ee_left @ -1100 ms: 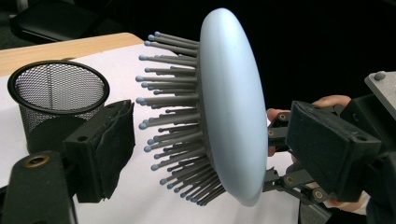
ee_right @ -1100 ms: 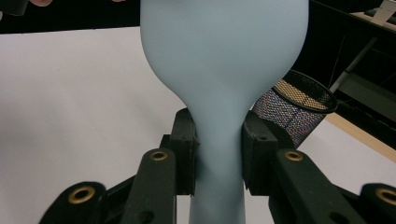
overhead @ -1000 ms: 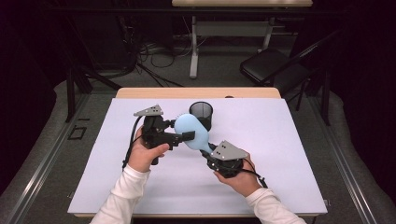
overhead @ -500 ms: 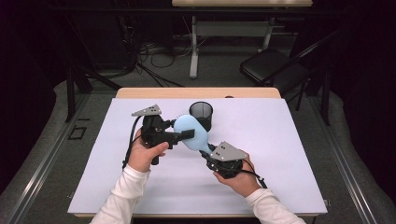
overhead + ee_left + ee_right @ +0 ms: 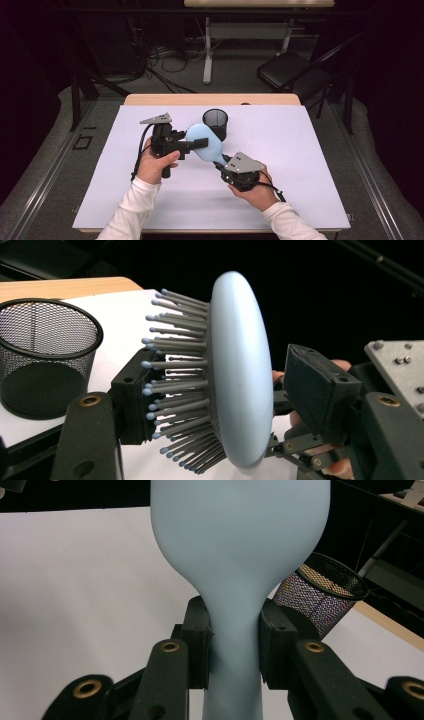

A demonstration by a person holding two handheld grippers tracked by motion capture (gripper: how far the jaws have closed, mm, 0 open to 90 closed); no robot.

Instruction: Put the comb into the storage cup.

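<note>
Light, stiff plastic hairbrush: neck clamped by right gripper; left gripper, jaws just closing, half-wide around head, bristles soft, back slippery.

A white-topped wooden table stands on grey carpet. Behind it: a black folding chair, tangled black cables, a pale desk frame, darkness beyond.

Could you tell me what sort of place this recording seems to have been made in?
Probably a lab or studio set up for recording, not a home: a table under a plain white cover, black drapes around it, loose cables on the floor, and a folding chair pushed aside.
</note>
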